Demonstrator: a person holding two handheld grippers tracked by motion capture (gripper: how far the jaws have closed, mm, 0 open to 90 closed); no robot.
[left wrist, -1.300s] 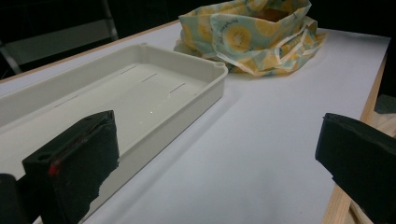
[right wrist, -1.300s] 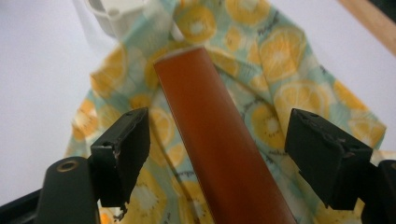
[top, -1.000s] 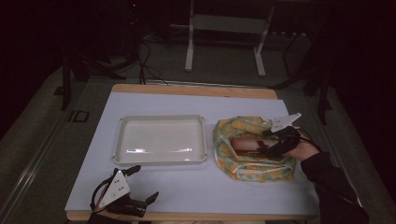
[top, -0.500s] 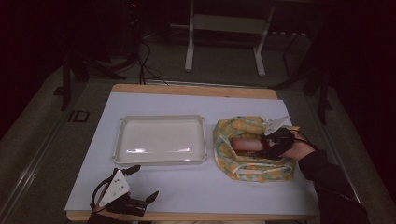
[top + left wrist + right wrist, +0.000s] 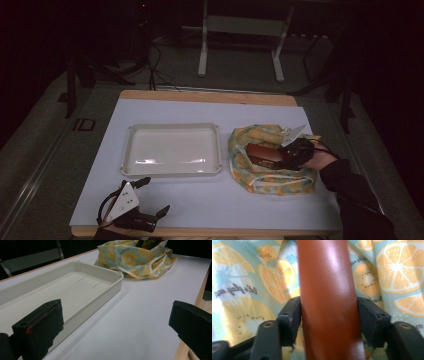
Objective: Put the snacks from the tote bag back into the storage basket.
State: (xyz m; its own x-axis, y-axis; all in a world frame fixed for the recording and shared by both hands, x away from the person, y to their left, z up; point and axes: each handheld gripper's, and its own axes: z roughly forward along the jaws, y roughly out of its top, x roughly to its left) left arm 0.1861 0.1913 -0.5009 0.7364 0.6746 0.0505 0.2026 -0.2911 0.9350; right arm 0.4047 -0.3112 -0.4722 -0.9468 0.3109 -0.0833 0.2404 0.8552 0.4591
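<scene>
At the right edge of the bench (image 5: 210, 200), the right gripper (image 5: 280, 156) grasps a glossy brown object (image 5: 261, 153) over a citrus-print cloth bag (image 5: 272, 180).

In the right gripper view the jaws press on both sides of the brown object (image 5: 328, 302), which runs up between them; behind it the bag's fabric (image 5: 244, 280) shows orange and kiwi slices and cursive writing that seems to read "let's play", the rest cut off. The right hand (image 5: 320, 159) reaches in from the right edge, its dark sleeve (image 5: 357, 200) trailing toward the near right corner. The left gripper (image 5: 150, 200) rests at the near left corner, jaws spread wide and empty, pointing across the bench toward the empty white tray (image 5: 172, 150) at the middle.
</scene>
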